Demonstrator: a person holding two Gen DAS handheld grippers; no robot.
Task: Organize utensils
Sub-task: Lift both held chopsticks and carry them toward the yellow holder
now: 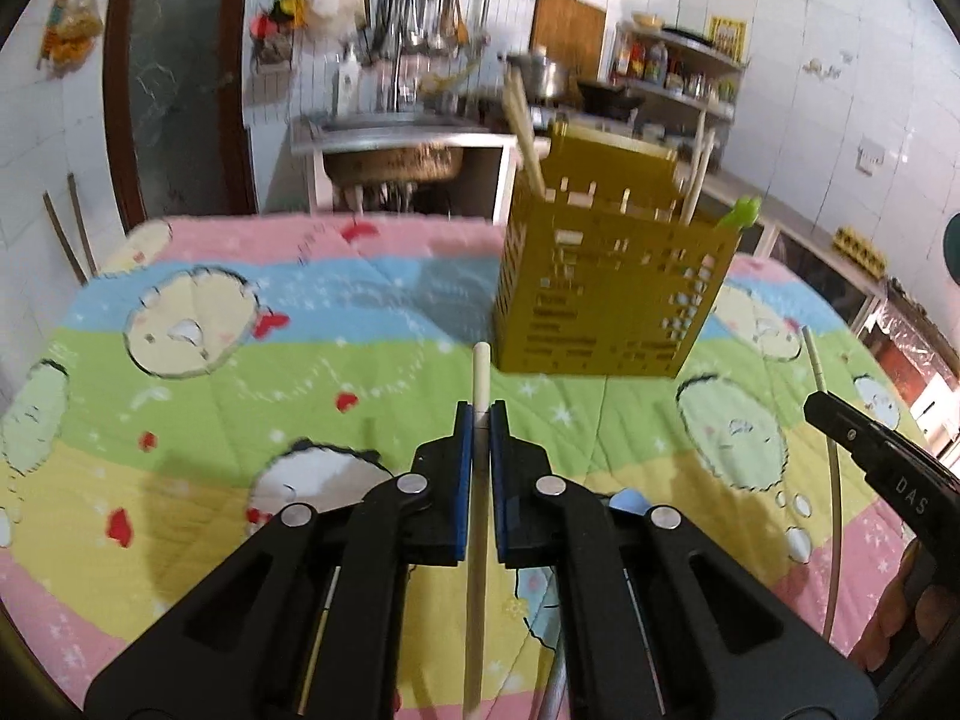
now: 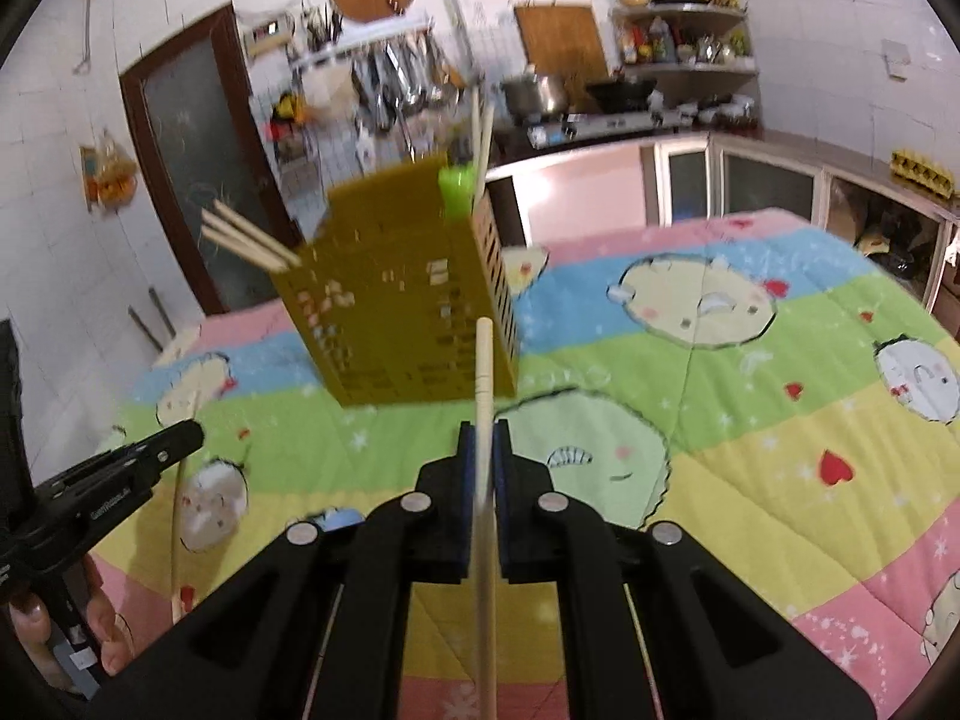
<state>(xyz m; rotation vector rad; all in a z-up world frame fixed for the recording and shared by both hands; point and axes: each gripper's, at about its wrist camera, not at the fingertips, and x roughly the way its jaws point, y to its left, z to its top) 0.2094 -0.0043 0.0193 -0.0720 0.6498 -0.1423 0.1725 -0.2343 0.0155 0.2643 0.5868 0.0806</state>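
Note:
A yellow slotted utensil holder (image 1: 606, 276) stands on the cartoon-print quilt, holding several chopsticks and a green-topped utensil (image 1: 741, 213). My left gripper (image 1: 481, 420) is shut on a pale wooden chopstick (image 1: 480, 372) that points toward the holder, just short of its base. In the right wrist view the holder (image 2: 396, 300) is ahead to the left. My right gripper (image 2: 483, 438) is shut on another wooden chopstick (image 2: 483, 360) whose tip overlaps the holder's lower right corner. Each gripper shows at the other view's edge, the right one (image 1: 840, 420) and the left one (image 2: 174, 444).
The quilt (image 1: 240, 360) covers the whole table. Behind it are a steel sink (image 1: 390, 144), a rack of hanging utensils, shelves with bottles and a stove with pots (image 2: 600, 96). A dark door (image 2: 198, 168) is at the left.

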